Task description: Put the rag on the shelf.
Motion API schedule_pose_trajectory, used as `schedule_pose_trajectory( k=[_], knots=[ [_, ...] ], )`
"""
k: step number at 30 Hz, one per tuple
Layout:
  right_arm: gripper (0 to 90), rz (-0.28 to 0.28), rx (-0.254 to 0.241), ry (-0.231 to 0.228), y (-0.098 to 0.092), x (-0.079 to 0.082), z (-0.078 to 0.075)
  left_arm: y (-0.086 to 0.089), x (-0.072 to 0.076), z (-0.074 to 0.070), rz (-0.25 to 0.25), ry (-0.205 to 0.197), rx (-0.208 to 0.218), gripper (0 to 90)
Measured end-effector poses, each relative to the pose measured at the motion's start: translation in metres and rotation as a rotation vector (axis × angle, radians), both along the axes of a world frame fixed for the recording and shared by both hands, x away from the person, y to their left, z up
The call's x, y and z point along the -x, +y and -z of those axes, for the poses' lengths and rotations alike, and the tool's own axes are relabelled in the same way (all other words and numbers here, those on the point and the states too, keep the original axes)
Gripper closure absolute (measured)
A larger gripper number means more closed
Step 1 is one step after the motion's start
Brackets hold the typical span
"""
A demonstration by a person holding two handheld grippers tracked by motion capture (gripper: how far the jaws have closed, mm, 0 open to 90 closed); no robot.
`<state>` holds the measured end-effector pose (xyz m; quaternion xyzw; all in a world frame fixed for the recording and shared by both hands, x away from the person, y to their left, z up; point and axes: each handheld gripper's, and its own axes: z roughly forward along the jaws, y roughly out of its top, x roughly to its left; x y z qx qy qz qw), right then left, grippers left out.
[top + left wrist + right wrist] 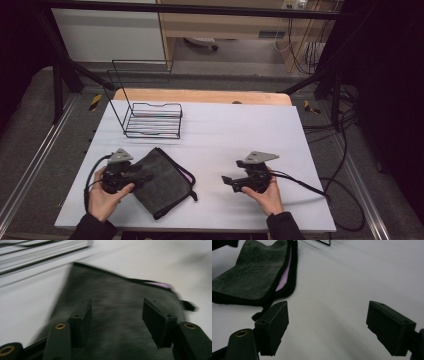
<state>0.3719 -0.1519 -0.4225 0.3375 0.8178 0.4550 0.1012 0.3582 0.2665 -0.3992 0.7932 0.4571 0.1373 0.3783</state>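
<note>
1. Left gripper point(131, 175): jaws parted, nothing pinched. In the left gripper view both pads stand apart above the dark grey cloth point(117, 315), with pile showing between them. Picture blurred; cannot tell whether the tips brush the fabric.
2. Right gripper point(227, 181): jaws wide and empty, only bare white table cover point(342, 290) between the pads.
3. Landmark is the cloth point(162, 181), folded, lying flat on the cover. A pink inner face point(283, 280) peeps along its open edge; a small black tab point(194, 196) sticks out at its near right corner.
4. Left gripper sits over the cloth's left end; right gripper lies well to the cloth's right, its tips aimed back at it, clear cover between.
5. Cloth's long axis runs slantwise, far-left to near-right; the tab corner is the end nearest the right gripper.
6. Judgement: left hand is much nearer; the right must cross leftward to reach the open edge.
7. Wire rack point(152, 120) stands beyond the cloth's far edge, apart from it.
</note>
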Motion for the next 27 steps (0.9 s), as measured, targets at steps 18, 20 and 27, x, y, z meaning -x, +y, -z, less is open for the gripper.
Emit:
schedule_pose_trajectory(
  k=[18,20,27],
  knots=[
    [30.3,-0.138,0.049,0.136,0.112,-0.025,0.027,0.042,-0.017,0.035,-0.094,0.099,-0.027,63.5],
    [31.5,-0.149,0.056,0.158,0.115,-0.027,0.031,0.043,-0.018,0.036,-0.090,0.100,-0.028,67.8],
    [50.7,-0.174,0.037,0.194,0.118,-0.021,0.031,0.051,-0.020,0.040,-0.090,0.132,0.040,76.8]
  ],
)
